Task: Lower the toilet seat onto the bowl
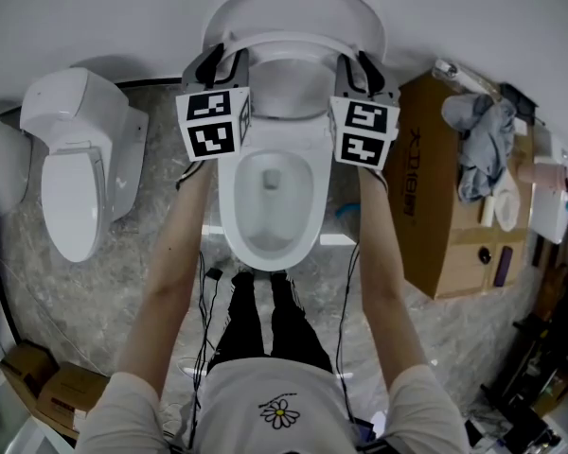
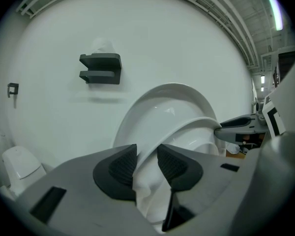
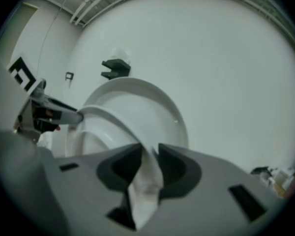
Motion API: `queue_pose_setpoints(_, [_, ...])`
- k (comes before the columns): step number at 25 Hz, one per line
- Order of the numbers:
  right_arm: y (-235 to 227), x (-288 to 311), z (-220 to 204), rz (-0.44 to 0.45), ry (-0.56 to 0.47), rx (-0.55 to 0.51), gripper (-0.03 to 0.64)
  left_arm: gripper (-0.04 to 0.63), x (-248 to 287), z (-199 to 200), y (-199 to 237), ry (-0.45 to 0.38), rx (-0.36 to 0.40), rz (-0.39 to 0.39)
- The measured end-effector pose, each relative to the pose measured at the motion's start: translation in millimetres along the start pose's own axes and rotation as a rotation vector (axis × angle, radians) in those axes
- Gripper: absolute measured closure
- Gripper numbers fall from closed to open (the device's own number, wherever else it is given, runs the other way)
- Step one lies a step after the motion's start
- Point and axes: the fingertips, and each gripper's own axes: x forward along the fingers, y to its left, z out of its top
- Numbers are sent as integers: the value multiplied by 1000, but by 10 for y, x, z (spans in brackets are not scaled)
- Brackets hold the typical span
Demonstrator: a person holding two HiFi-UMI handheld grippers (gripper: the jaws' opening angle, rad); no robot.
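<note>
Toilet seat (image 1: 289,40) is seen raised off the bowl (image 1: 229,206), tilted forward from the upright lid (image 1: 293,3) that is leaned against the white wall (image 1: 95,17) at the far side. It is held at both sides of its ring. The left gripper (image 1: 220,60) is closed on the left side of the seat: in the left gripper view the white rim (image 2: 187,127) is seen running between the two dark pads, which are pressed against it, with the lid (image 2: 157,107) behind. The right gripper (image 1: 360,64) is likewise clamped on the right side of the ring; in the right gripper view the rim (image 3: 118,119) is pinched between the pads and the lid (image 3: 147,102) is seen beyond it. Each gripper is visible from the other's view at the opposite side of the seat.

The open bowl is found below and nearer, between the person's outstretched arms. A dark bracket (image 2: 101,69) is fixed to the wall above the toilet. A second toilet (image 1: 76,178), closed, is placed to the left on the marbled floor (image 1: 151,253). A cardboard box (image 1: 440,206) is set to the right of the bowl, with a grey cloth (image 1: 483,140) laid on top.
</note>
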Motion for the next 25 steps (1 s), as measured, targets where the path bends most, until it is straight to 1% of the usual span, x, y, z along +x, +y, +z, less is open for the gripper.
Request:
queue_pose_setpoints(4, [-2,-50,1,-4,-17,7,499,443,-43,-11,-7,-5,-2,7])
queue_pose_setpoints(11, [63,-256,-51,-17,-19,-21,508,445,-258,-63,-44,-36,-9,12])
queue_pose_setpoints(15, [72,-402,-49,-44,-37,-11,508,448,-375,-57,-96,-36,21,-20])
queue_pose_setpoints(19, [126,-527,-81,-22,-32,-22,508,448,-531,-109,-121,-38,17,-12])
queue_pose_setpoints(25, [172,-760,-139,-31,-57,-29,509,448,-742,-159,-188,-56,45,-20])
